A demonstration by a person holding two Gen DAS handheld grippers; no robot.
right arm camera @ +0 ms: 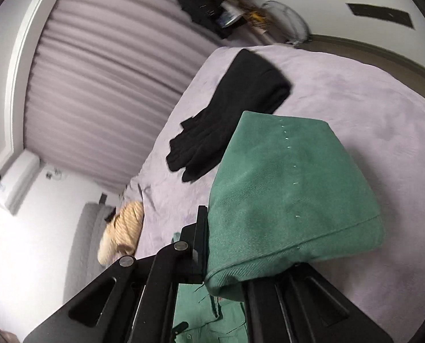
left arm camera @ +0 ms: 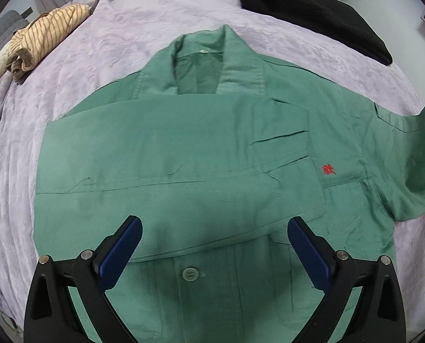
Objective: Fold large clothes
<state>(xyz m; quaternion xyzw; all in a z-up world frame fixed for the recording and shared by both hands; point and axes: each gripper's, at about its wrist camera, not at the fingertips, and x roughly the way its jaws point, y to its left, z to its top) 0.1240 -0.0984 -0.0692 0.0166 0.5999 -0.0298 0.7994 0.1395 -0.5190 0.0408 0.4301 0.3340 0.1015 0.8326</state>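
On the bed, under a lilac cover: green shirt spread front-up, collar toward the far side, one sleeve folded flat across the chest, small red mark beside the chest pocket, pale button at the near placket.

Above the shirt's lower front: left hand-held gripper, blue pads spread wide, nothing between them, no visible contact with the cloth.

At the shirt's other side: right hand-held gripper, pinching a fold of the green sleeve, cloth bunched and draped over the far finger, hiding that fingertip; sleeve lifted off the cover, white stitches running along its seam. Same sleeve at the right edge of the left wrist view, rising out of sight.

Toward the far corner of the bed: black folded garment, well apart from the shirt.

At the left edge of the bed: striped cream garment, rolled and crumpled.

Beyond the bed in the right wrist view: pleated pale curtain, white wall, clutter of dark items, too blurred to name.
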